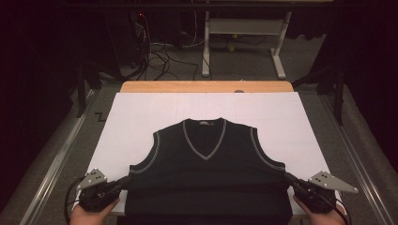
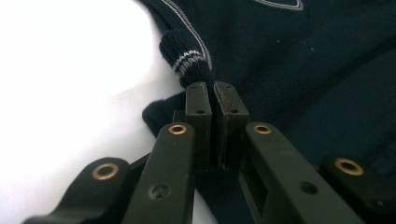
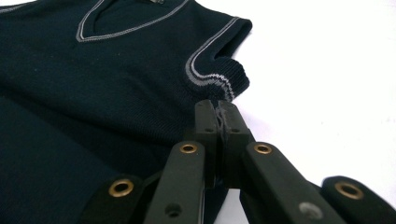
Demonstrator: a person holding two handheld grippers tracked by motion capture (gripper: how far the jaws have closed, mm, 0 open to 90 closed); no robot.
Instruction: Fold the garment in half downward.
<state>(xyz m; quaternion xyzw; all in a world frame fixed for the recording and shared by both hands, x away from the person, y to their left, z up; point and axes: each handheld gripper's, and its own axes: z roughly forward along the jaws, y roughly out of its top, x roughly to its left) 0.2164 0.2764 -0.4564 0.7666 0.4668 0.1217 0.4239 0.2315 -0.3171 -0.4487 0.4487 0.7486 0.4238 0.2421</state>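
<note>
White sheeting is covering the counter [image 1: 141,122], where a dark sleeveless vest [image 1: 206,173] is lying flat, its V-neck pointing away from the person and its long axis running front to back. The left gripper [image 1: 126,180] and right gripper [image 1: 287,177] are each clenching their fingers on the vest's side edges below the armholes. Bare sheeting is lying open beyond the collar and along both sides.

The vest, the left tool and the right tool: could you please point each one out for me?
vest [image 1: 206,180]: high view, middle of its front panel.
left tool [image 2: 212,88]: left gripper view, between its tips, shut on the vest's side edge.
right tool [image 3: 217,106]: right gripper view, between its tips, shut below the armhole.
</note>
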